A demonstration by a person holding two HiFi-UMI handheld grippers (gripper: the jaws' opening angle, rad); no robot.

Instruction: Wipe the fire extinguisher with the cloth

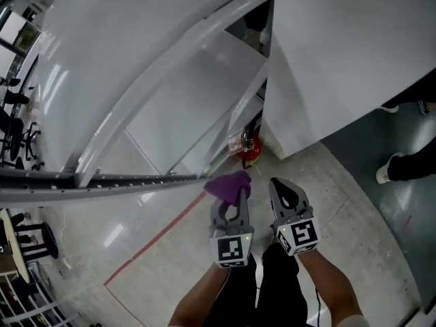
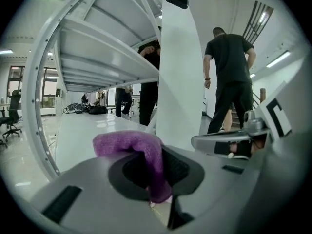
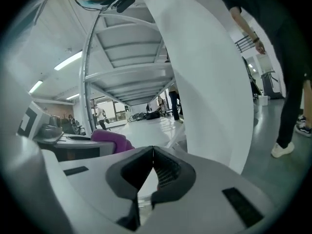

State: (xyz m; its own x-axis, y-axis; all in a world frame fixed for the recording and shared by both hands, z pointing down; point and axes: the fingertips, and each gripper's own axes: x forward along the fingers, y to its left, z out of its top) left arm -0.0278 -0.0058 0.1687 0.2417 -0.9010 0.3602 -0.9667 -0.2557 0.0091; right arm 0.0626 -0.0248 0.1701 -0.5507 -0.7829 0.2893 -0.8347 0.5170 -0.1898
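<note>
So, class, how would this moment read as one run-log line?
left tool: shut on purple cloth | right tool: shut, empty | fire extinguisher: on floor ahead, untouched | wipe: not yet begun

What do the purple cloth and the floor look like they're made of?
Purple cloth: soft, fuzzy fabric, probably microfiber or terry; its nap shows and it folds limply.
Floor: hard, pale and glossy, likely polished tile or coated concrete; it shows bright reflections.

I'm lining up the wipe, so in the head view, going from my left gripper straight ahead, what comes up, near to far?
Near to far: left gripper → cloth clamped in its jaws → fire extinguisher.
</note>
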